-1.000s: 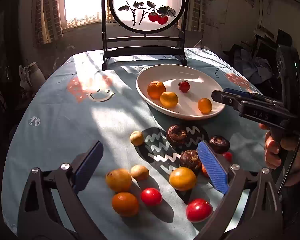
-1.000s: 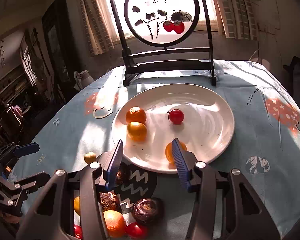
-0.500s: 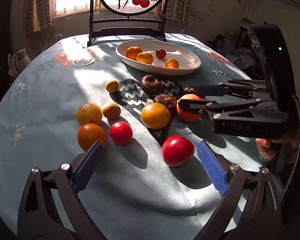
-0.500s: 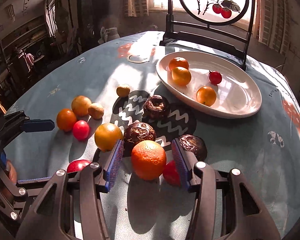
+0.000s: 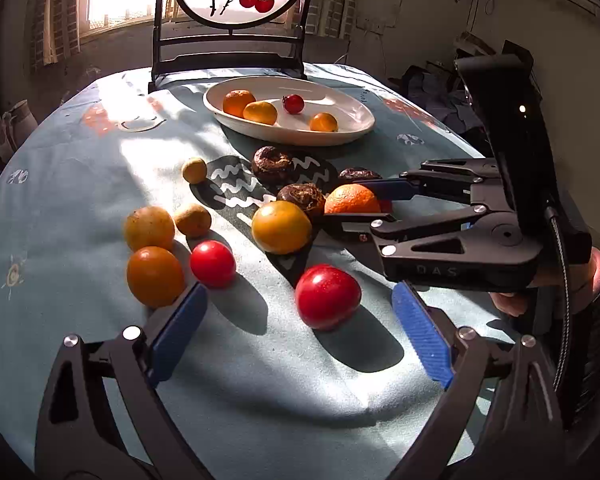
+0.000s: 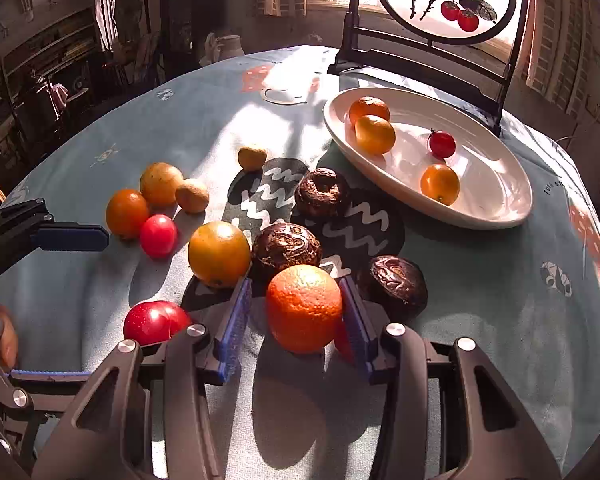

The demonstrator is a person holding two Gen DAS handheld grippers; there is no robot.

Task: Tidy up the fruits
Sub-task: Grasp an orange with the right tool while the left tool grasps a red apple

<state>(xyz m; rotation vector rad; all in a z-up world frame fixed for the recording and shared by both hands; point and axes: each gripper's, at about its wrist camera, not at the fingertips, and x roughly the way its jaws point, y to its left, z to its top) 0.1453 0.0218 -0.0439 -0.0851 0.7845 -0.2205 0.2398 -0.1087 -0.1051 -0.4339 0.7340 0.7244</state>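
A white oval plate (image 5: pixel 352 130) (image 6: pixel 496 208) at the back holds three orange fruits and a small red one. Loose fruits lie on the blue tablecloth: oranges, red tomatoes, brown wrinkled fruits. My right gripper (image 6: pixel 300 316) is open with its pads either side of a bright orange (image 6: pixel 304 308) (image 5: pixel 352 200); the right pad touches it, the left stands a little off. My left gripper (image 5: pixel 300 332) is open and empty, with a big red tomato (image 5: pixel 327 296) (image 6: pixel 156 320) between its fingers, untouched.
A round painted screen on a black stand (image 5: pixel 228 52) stands behind the plate. An orange-yellow fruit (image 5: pixel 282 227) and dark wrinkled fruits (image 6: pixel 286 246) crowd close around the bright orange. More fruits (image 5: pixel 154 276) lie at the left.
The right gripper has moved forward around the bright orange and its jaws have narrowed on it. The left gripper has moved slightly closer to the big red tomato.
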